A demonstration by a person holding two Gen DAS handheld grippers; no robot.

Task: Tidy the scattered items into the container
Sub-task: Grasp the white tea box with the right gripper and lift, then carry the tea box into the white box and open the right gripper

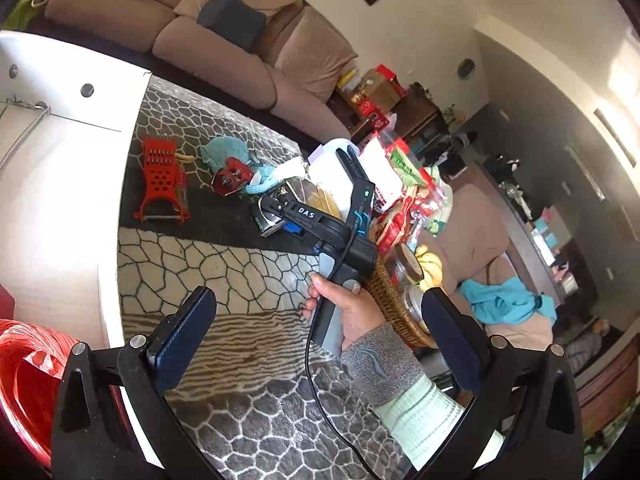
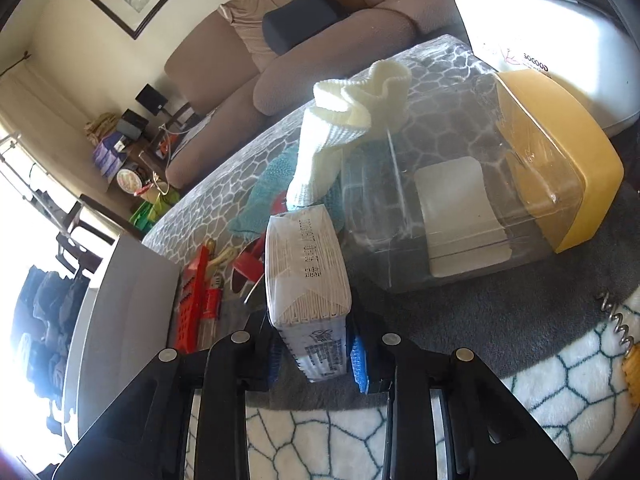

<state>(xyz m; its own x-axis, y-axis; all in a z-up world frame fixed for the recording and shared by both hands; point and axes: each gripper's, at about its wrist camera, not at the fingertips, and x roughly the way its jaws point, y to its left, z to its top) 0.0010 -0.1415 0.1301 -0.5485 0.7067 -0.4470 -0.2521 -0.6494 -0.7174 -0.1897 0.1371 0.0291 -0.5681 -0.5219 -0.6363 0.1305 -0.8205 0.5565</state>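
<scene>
**Tissue pack gripped, box off left**

My right gripper (image 2: 316, 356) pinches the tissue pack (image 2: 306, 268) across its width; its long axis runs straight ahead. My left gripper (image 1: 320, 332) gapes empty. White box (image 2: 120, 300) stands just left, nearer the right hand.

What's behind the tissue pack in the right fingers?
A cream knitted cloth stands directly behind the tissue pack, over a teal cloth. The pack hides their lower parts. A clear jar with a yellow lid lies to its right.

Both views are strongly bent at the edges by the fisheye lens. Daylight is blown out at the window (image 2: 24, 240), and glare is thrown on the clear box (image 2: 460, 200).
</scene>
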